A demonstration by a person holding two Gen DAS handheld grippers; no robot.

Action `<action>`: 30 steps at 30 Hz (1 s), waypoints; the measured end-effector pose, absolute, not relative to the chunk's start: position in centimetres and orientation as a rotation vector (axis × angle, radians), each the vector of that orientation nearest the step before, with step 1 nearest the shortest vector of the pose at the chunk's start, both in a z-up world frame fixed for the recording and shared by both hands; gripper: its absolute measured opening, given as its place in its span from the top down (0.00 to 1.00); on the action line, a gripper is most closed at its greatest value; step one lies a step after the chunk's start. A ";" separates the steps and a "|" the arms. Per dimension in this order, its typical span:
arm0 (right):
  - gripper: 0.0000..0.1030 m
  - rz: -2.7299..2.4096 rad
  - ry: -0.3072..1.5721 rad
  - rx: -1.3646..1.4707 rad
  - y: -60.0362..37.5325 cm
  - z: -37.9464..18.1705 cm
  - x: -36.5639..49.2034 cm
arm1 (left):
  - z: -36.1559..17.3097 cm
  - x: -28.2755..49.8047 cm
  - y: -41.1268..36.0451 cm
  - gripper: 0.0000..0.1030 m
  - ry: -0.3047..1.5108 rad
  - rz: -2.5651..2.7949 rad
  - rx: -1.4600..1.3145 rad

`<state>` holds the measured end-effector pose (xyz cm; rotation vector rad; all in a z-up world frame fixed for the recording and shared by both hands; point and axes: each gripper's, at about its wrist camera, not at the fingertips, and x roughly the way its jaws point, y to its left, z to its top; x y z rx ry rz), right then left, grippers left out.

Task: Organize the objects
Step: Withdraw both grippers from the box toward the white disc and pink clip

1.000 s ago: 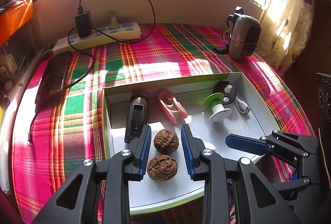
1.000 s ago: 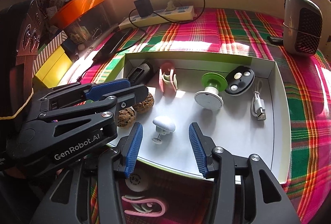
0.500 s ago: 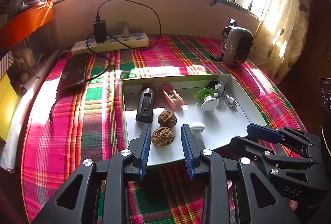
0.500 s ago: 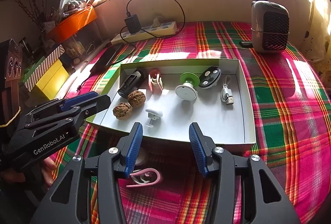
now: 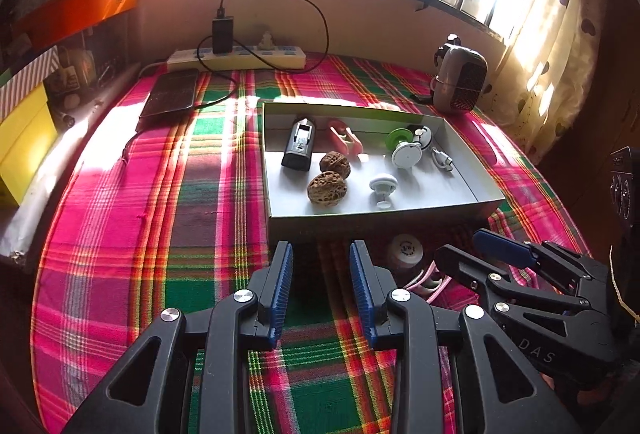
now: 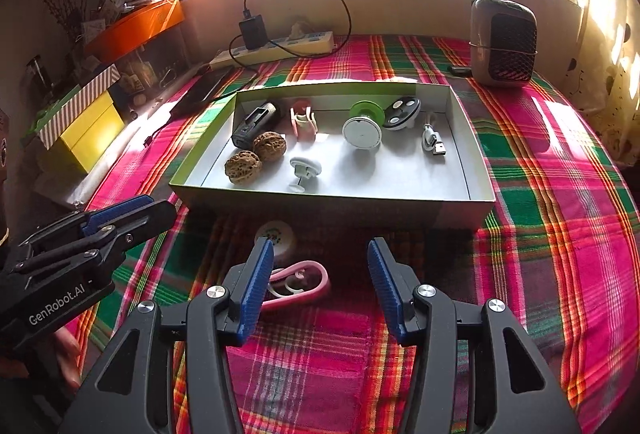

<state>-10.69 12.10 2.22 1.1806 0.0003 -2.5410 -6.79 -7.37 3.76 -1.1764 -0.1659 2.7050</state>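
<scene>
A shallow white box (image 5: 376,218) (image 6: 332,203) sits on the plaid cloth. It holds two walnuts (image 5: 327,187) (image 6: 243,167), a black device (image 5: 299,147), a pink clip (image 5: 346,139), a green-and-white spool (image 6: 362,131), a white knob (image 6: 305,169), a black round case (image 6: 401,112) and a USB adapter (image 6: 432,141). In front of the box lie a white round cap (image 6: 277,236) (image 5: 406,252) and a pink hook (image 6: 298,284). My left gripper (image 5: 320,276) is open and empty, short of the box. My right gripper (image 6: 320,274) is open and empty, over the pink hook.
A power strip with a charger (image 5: 236,57) and a dark phone (image 5: 172,97) lie at the back left. A small heater (image 6: 502,37) stands at the back right. Yellow and orange boxes (image 6: 92,129) line the left edge.
Both grippers have pulled back out of the box toward me. The left one left the two walnuts in the box, the right one left the white knob.
</scene>
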 end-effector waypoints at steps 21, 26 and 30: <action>0.47 -2.557 0.029 1.275 10.5 1.0 -10.5 | 2.8 -5.2 -7.9 0.73 -0.192 2.683 -1.212; 0.38 -2.563 0.031 1.301 11.4 0.9 -10.1 | 2.7 -5.3 -7.8 0.73 -0.197 2.687 -1.213; 0.38 -2.540 -0.020 1.268 11.1 1.1 -10.2 | 2.7 -5.3 -7.8 0.73 -0.194 2.685 -1.220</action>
